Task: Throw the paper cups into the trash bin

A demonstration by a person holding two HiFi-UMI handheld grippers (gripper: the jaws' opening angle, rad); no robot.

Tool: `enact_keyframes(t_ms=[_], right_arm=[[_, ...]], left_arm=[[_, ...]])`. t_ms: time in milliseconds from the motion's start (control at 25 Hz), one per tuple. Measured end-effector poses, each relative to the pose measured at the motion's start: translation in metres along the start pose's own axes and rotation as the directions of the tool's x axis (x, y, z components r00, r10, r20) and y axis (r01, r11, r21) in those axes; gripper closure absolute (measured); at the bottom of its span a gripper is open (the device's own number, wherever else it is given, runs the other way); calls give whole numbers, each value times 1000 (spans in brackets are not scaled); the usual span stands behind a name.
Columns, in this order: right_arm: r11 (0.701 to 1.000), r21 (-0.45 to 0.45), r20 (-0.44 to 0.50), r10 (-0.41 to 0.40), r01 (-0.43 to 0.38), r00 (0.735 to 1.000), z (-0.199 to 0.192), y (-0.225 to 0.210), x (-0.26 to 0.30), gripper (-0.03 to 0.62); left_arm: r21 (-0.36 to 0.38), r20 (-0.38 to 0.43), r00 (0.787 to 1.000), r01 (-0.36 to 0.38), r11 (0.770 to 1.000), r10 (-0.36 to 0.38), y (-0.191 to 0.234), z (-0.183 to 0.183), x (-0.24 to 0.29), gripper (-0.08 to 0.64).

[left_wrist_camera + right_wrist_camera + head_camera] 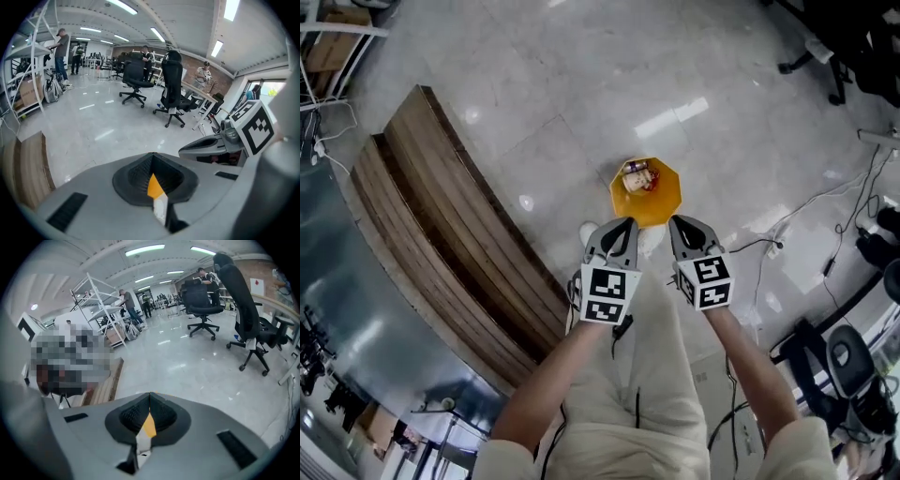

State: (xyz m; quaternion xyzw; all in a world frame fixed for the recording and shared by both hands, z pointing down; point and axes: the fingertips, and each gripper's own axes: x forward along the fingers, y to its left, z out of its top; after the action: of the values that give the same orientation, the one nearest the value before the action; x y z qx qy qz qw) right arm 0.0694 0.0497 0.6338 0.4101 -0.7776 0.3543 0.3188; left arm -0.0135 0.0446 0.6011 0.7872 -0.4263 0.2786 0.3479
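Standing over the trash bin (664, 204), which sits on the pale floor just ahead of your feet. Crumpled white-and-brown pieces lie inside it (637, 176); they look like the paper cups, though they are too small to tell for certain. No other cup shows on the floor in the head view.

Left gripper (628, 223) and right gripper (677, 223) hang side by side above the bin's near edge, close together but not touching. In each gripper view the jaws are pressed together at the tips with nothing clamped. Only a yellow sliver, probably the bin below, shows through the slit lower down.

Judgement: drop appears done, or nearly so. To finish well:
- Look along the wooden bench (450, 234) at your left and around the white shoe (589, 232) for any stray cup before you call it finished.
- If you find one, spread the jaws before you reach. Pinch the rim lightly, since thin paper crushes and slips.
- Release directly over the bin's middle and low, so a light cup does not bounce off the rim.
- Mind the cables (844, 234) on the right when you step.
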Motion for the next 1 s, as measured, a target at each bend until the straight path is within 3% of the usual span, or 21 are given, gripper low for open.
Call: enact_keyframes(t_ms=[360, 600, 800, 1000], right_arm=[[993, -80, 87, 88, -81, 992, 87, 58, -122, 584], [985, -134, 116, 123, -107, 986, 128, 86, -202, 584], [983, -160, 189, 117, -87, 975, 170, 101, -270, 586], [980, -188, 283, 119, -67, 952, 213, 128, -332, 585]], left_arm=[[12, 76, 997, 22, 1000, -22, -55, 95, -104, 555], [69, 142, 990, 16, 997, -26, -90, 139, -192, 555], [68, 202, 978, 33, 997, -46, -112, 169, -257, 555], [123, 244, 967, 44, 991, -73, -133, 199, -312, 555]])
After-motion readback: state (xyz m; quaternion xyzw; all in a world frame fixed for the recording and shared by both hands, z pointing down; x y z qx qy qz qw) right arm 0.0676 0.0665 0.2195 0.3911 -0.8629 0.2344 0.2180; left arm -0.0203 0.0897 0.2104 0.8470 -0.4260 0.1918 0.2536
